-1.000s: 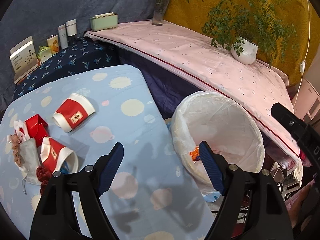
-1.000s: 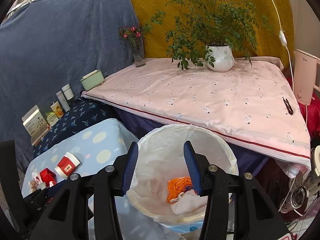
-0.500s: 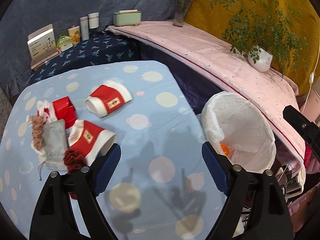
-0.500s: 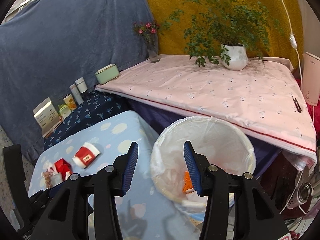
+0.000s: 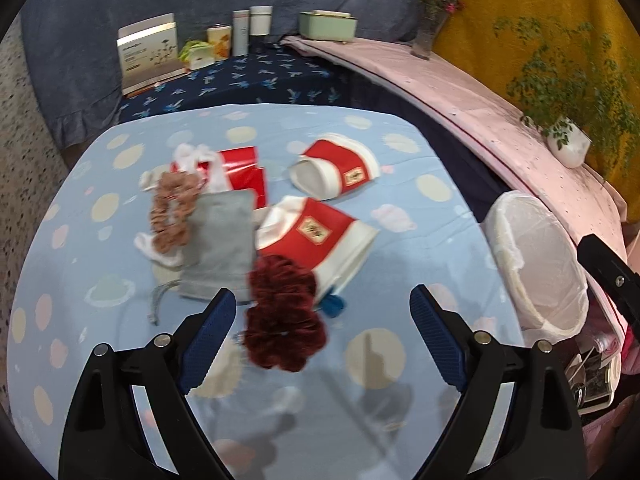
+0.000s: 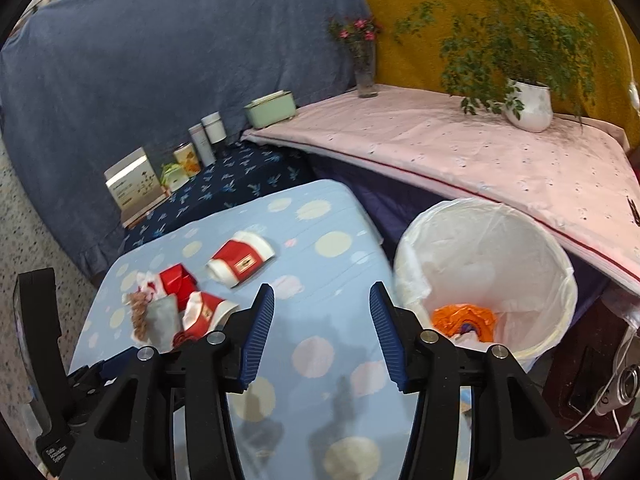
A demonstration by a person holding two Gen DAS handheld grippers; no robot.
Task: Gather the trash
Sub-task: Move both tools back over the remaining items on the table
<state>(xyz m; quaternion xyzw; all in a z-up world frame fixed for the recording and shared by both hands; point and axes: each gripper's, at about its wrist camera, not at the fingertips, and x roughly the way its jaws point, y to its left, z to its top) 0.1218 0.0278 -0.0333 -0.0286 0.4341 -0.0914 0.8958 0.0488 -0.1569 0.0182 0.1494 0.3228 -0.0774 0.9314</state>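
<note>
Trash lies in a loose heap on the blue spotted table [image 5: 132,364]: a red-and-white paper cup [image 5: 320,236] on its side near the centre of the left wrist view, a second toppled cup [image 5: 340,170] at about one o'clock from it, a red wrapper [image 5: 244,172] at eleven o'clock, and a grey pouch [image 5: 218,248] just beside the first cup at nine o'clock. A tan scrunchie [image 5: 172,208] rests on white tissue next to the pouch, and a dark red scrunchie [image 5: 282,316] touches the near cup's rim at six o'clock. The left gripper [image 5: 322,344] hovers above this pile with its jaws opening wide; the dark red scrunchie shows between them, untouched by the pads. The white-lined bin [image 6: 486,276] stands off the table's edge at three o'clock, with an orange wrapper [image 6: 464,318] and pale scraps in its bottom. The right gripper [image 6: 322,338] hangs over bare tablecloth between the pile and the bin, its jaws about half apart and opening, with nothing between them.
</note>
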